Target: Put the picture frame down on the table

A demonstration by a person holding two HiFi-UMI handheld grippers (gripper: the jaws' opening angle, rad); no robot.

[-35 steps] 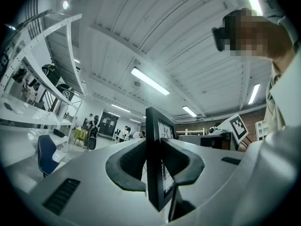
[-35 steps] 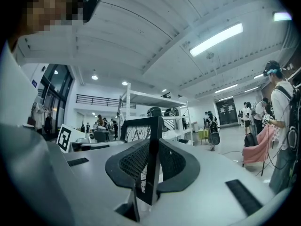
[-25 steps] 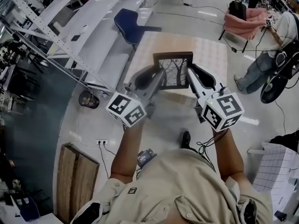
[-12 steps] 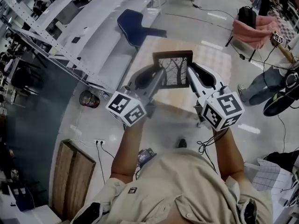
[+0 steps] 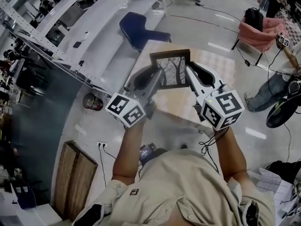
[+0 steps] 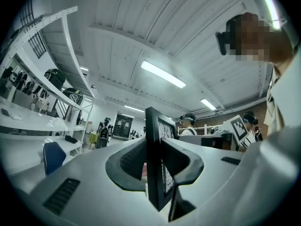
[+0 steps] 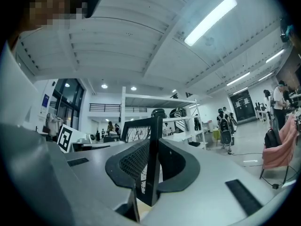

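Holding the picture frame (image 5: 172,70) between both grippers, upper centre of the head view. The left gripper (image 5: 158,79) has its jaws clamped on the frame's left edge, and the right gripper (image 5: 190,78) has its jaws clamped on the right edge.

Left gripper view: the frame (image 6: 154,145) is edge-on and upright between the two dark pads, both pressing on it. Right gripper view is the same, with the frame (image 7: 151,164) edge-on and the pads tight on either side.

The frame is dark, and a print of bare branches faces the head camera. It is carried by the jaws alone, over a light wooden desk (image 5: 214,62) that fills the picture behind and below it. Can't tell from these views how far it is off the desk top.

The marker cubes sit mid-frame, the left one (image 5: 126,109) and the right one (image 5: 222,108), with the person's forearms running down to the bottom edge.

Around it:
- Blue chair (image 5: 136,28), just upper left of the desk.
- Chair draped in pink (image 5: 256,32), upper right.
- Long white benches (image 5: 94,22), upper left.
- Wooden panel (image 5: 75,180) on the floor, lower left.
- Another person's legs (image 5: 265,91), at the right edge.
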